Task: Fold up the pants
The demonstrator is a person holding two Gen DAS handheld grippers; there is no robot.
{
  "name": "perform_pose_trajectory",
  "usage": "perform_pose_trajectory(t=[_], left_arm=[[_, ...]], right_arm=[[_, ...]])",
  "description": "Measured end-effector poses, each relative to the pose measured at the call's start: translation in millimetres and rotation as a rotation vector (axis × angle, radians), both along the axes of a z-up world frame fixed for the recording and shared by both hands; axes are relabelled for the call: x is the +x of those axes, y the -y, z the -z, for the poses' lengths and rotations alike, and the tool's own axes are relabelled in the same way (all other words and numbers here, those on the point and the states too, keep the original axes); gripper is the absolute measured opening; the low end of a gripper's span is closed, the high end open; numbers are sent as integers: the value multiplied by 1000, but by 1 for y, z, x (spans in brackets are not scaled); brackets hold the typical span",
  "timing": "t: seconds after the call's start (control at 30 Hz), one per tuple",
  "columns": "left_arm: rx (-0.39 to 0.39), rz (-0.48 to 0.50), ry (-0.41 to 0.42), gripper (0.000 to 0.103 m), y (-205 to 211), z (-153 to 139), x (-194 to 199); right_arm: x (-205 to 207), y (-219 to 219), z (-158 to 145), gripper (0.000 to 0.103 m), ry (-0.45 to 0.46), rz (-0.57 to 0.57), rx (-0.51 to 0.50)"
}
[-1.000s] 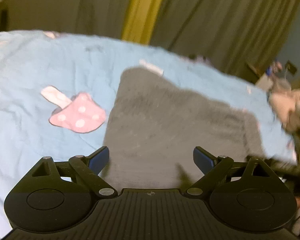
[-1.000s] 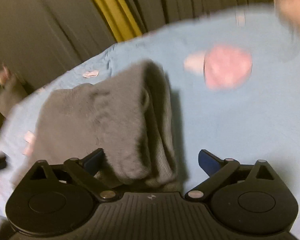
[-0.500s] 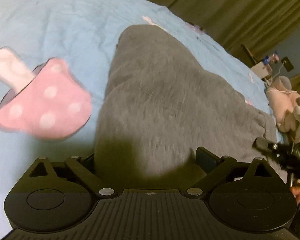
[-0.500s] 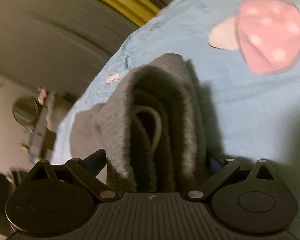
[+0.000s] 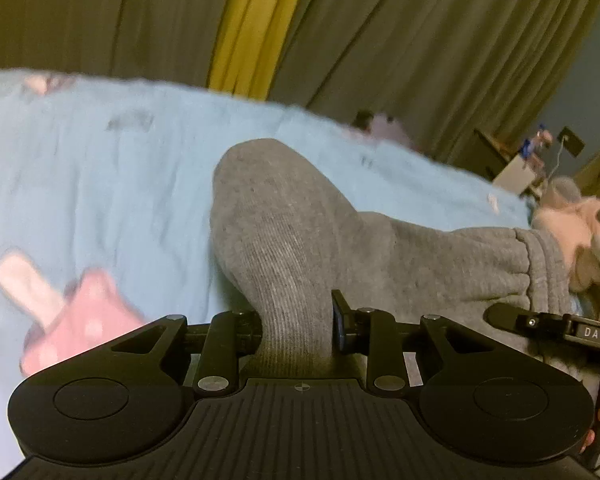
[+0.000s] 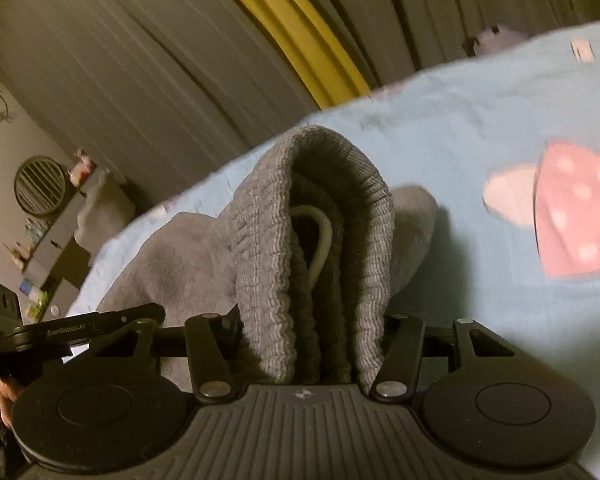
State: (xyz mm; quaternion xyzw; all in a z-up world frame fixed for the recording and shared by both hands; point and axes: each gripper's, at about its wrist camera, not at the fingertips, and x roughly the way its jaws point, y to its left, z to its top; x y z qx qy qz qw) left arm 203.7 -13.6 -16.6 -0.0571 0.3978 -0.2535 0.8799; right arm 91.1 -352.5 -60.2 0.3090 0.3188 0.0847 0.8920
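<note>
Grey ribbed knit fills the centre of both views: the pants (image 5: 300, 248) lie on a light blue bedsheet (image 5: 100, 184), and each tool is clamped on part of them. In the left wrist view, a pink mushroom print (image 5: 80, 320) sits blurred at the lower left of the sheet. Right of it, the left gripper (image 5: 298, 328) pinches a ribbed fold that rises from between its fingers toward the upper centre of the frame; the rest of the cloth runs off to the right, ending in a gathered cuff or waistband edge near a plush toy (image 5: 580, 232) at the right border. Which end that is I cannot tell. The other tool's black arm crosses the lower right corner.

In the right wrist view, the right gripper (image 6: 312, 344) grips a thick stack of folded ribbed layers standing up from its fingers toward the upper centre, with a pale drawstring (image 6: 320, 240) looped inside the fold. Flat grey cloth spreads to the left, partly hidden behind the stack.
</note>
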Motion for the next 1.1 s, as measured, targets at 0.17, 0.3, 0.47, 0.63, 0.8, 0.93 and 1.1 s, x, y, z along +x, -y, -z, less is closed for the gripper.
perform_pose_trajectory(t=[0.17, 0.3, 0.47, 0.63, 0.8, 0.93, 1.1], left_arm=[[7, -112, 48, 51, 12, -11, 24], [240, -254, 166, 95, 19, -7, 11], [300, -222, 130, 98, 19, 20, -22], [403, -177, 89, 98, 32, 48, -38], [323, -237, 26, 98, 15, 49, -38], [307, -262, 24, 102, 11, 54, -40], [294, -298, 0, 102, 6, 54, -42]], right_arm=[[26, 18, -19, 68, 63, 52, -46], [31, 23, -28, 99, -28, 272, -304], [4, 14, -3, 99, -58, 210, -256], [2, -6, 22, 99, -145, 209, -319], [3, -19, 12, 99, -164, 193, -408], [-1, -21, 17, 99, -123, 167, -460], [-2, -36, 11, 99, -135, 170, -565]])
